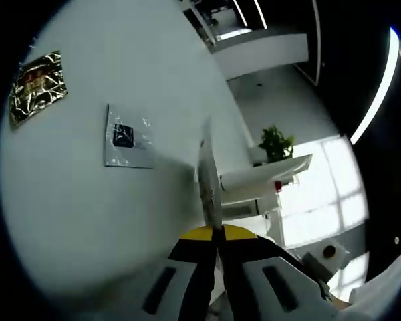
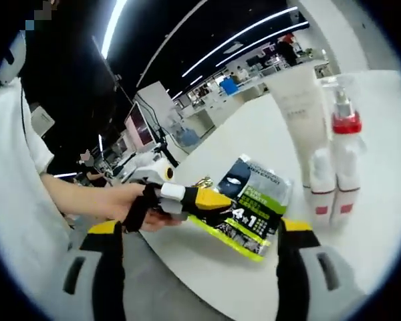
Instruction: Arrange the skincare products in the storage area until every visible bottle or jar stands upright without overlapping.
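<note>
The left gripper [image 2: 217, 199] pinches a green "4+1" sachet [image 2: 254, 207] at the white table's [image 2: 381, 221] edge, near upright bottles [image 2: 334, 170]; the right gripper [image 2: 200, 281] gapes wide.

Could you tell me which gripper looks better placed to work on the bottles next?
Probably the right gripper: its jaws are open, facing the white tube and spray bottle. The left gripper is shut on a sachet.

L gripper [image 2: 217, 199] pinches green sachet [image 2: 257, 208] on white table [image 2: 381, 221], beside pump bottle [image 2: 345, 160] & tube [image 2: 301, 114].
</note>
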`<state>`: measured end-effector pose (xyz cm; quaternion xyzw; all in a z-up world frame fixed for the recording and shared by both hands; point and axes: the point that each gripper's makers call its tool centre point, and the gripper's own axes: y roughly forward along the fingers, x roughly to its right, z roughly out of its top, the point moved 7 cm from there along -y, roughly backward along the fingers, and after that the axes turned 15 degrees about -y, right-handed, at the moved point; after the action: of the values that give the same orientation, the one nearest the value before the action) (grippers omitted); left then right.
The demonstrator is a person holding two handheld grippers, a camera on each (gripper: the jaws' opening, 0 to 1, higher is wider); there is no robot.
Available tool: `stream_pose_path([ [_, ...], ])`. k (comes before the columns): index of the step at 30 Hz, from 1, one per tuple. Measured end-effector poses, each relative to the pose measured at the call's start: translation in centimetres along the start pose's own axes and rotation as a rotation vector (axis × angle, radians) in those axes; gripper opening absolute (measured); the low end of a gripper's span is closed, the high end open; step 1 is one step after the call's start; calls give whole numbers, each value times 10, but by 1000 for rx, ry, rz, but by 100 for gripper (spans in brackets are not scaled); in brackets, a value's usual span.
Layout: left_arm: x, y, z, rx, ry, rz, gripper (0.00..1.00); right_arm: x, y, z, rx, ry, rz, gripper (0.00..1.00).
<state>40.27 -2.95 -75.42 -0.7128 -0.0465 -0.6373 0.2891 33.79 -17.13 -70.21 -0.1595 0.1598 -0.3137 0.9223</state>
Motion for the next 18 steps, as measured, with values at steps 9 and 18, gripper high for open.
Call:
stream_pose_path([
  [9,-14,12,-11,24,-9,83,0,11,-14,-2,-35,-22,-66,99],
  [18,-20,12,-12,72,11,162,0,22,-35,3,-32,-42,-141,99],
])
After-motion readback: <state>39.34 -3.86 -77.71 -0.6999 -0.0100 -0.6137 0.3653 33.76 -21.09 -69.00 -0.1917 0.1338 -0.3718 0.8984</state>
